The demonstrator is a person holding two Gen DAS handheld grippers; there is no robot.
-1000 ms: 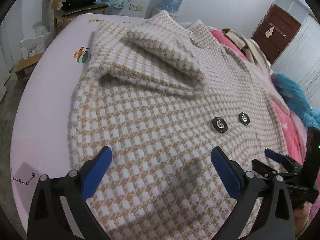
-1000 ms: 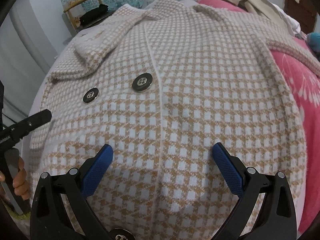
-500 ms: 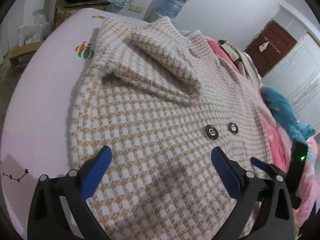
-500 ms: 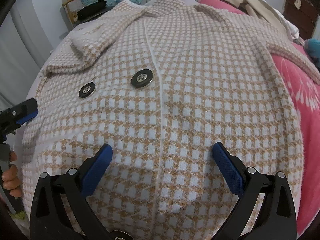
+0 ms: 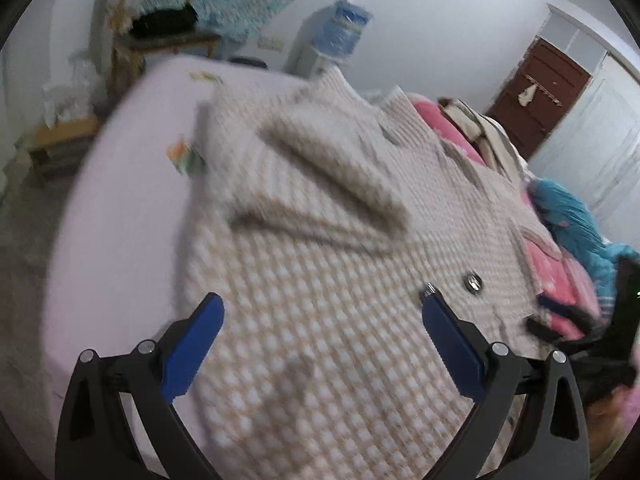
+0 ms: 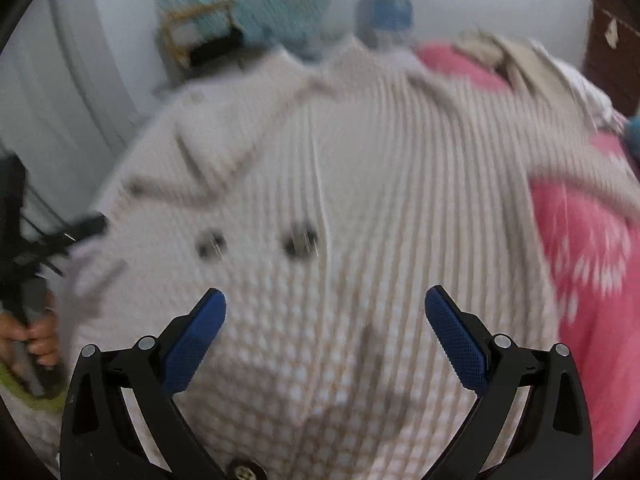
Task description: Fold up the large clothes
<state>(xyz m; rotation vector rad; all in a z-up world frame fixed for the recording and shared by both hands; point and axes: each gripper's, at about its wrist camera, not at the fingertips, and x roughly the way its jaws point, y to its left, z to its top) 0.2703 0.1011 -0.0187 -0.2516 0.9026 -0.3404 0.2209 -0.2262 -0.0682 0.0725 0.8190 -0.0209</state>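
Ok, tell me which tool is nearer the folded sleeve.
Left. The left tool hovers just before the sleeve; the right tool is farther off, over the coat front.

coat (image 5: 320,304): thick woven cloth in a tan-and-white check, fuzzy matt nap, with shiny metal-looking buttons (image 5: 473,281). both grippers, left (image 5: 322,342) and right (image 6: 325,334): matt black plastic frames, bright metal rivets, blue pads (image 6: 456,338) with a fine knurled, rubbery-looking texture. bed sheet (image 5: 120,216) smooth matt lilac cloth, quilt (image 6: 588,280) soft pink printed cloth, chair (image 5: 132,40) bare pale wood, door (image 5: 536,92) dark brown wood, dull finish.
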